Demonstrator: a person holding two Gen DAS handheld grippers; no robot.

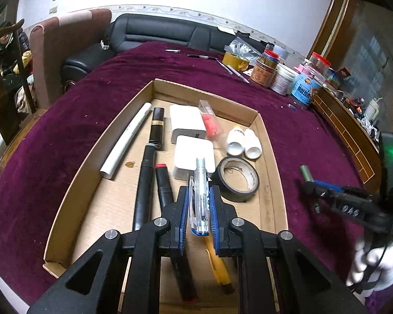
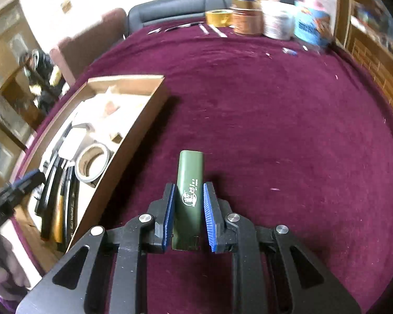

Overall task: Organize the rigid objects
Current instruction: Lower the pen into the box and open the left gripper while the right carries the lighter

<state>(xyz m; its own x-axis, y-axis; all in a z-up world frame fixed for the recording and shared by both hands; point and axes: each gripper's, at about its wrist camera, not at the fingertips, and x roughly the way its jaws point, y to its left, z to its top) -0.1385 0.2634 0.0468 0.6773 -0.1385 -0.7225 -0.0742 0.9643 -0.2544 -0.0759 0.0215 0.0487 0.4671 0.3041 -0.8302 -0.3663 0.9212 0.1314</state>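
Clear plastic, light and slick, the pen (image 1: 200,198) sits lengthwise in the left gripper (image 1: 199,204), pads closed on its barrel over the cardboard tray (image 1: 73,183). The right gripper (image 2: 187,206) clamps a stiff green case (image 2: 190,191) above the purple cloth (image 2: 275,130). Black tape roll (image 1: 238,179), markers and white blocks crowd the tray, leaving little room.

Desk (image 1: 288,120) draped in a deep purple velvet cloth (image 2: 275,120). Directly on it: open cardboard tray (image 1: 264,128) at near left; cluster of jars (image 1: 283,74) and yellow tape roll (image 1: 235,61) at far right; black pen (image 1: 201,56) along far edge.
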